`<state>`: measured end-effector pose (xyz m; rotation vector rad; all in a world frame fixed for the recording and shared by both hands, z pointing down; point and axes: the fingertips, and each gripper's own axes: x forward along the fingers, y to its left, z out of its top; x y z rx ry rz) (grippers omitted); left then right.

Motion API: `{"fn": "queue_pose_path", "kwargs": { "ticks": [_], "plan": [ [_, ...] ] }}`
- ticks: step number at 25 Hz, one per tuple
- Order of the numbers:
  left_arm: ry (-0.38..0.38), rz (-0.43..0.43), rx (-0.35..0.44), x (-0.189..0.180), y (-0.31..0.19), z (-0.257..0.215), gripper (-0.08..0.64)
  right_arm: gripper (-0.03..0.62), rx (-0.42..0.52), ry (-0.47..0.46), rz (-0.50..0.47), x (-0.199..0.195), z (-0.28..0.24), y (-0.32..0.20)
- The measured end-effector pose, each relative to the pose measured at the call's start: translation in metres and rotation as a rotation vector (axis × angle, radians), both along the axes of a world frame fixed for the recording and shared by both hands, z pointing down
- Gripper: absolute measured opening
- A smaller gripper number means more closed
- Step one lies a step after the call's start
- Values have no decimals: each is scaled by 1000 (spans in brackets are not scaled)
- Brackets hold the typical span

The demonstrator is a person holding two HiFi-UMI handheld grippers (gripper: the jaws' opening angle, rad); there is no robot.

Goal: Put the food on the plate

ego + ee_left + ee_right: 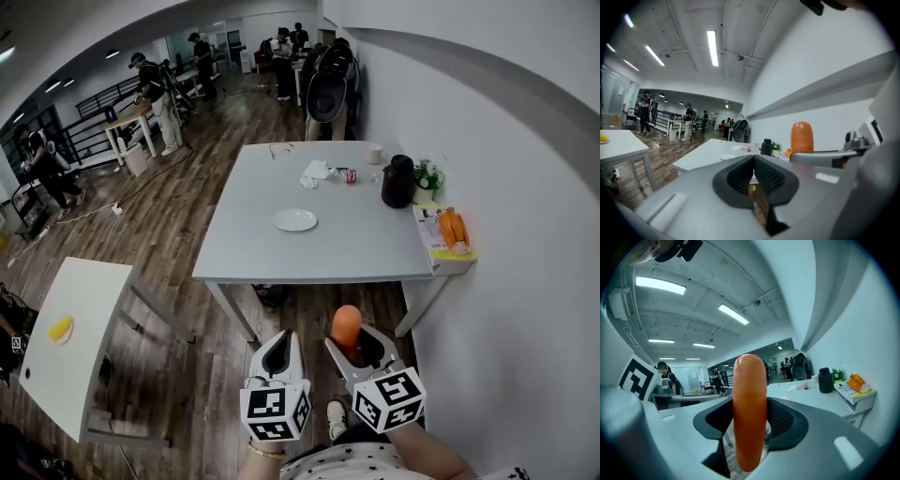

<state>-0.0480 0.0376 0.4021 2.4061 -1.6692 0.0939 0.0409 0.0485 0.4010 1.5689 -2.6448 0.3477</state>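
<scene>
We count two grippers, one sausage (346,323), one plate (295,220) and one grey desk (244,248). On the desk there are also one black jug (397,181), one small potted plant (428,175), one cup (375,155) and one crumpled tissue (314,173).

Only the head view shows the plate's place. It lies bare about the middle of the desk, a little toward the left edge. The jug and plant stand just beside each other at the right edge, toward the far corner. The right gripper view alone shows the grip from close up: the ribbed pads press on the sausage from both sides. The left gripper view shows the sausage from the side, with its rounded top standing above the right gripper's jaws.

Our left gripper (286,339) has its jaws closed together with nothing between them. Our right gripper (354,336) is clamped on the sausage, which stands upright in it with both ends past the pads. Both grippers hang side by side over the wooden floor (178,234), short of the desk's near edge. The sausage is well apart from the plate.
</scene>
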Motion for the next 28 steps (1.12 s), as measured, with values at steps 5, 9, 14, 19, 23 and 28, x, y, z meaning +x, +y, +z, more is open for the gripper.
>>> {"fn": "queue_pose_path", "kwargs": {
  "ticks": [5, 9, 14, 19, 23, 28],
  "plan": [
    [-18, -32, 17, 11, -71, -7, 8, 219, 8, 7, -47, 6, -5, -71],
    [-17, -56, 12, 18, -119, -2, 8, 219, 7, 18, -89, 10, -1, -118],
    [-15, -93, 12, 19, -161, 5, 8, 219, 1, 20, -125, 11, 6, -161],
    [-11, -128, -9, 13, -190, 13, 8, 219, -21, 20, -150, 10, 14, -196],
    [-29, -143, -22, 8, -216, 24, 8, 219, -33, 19, -159, 9, 21, -228],
    [-39, -157, -42, -7, -268, 41, 8, 219, -57, 40, -162, 8, 38, -283]
  ]
}}
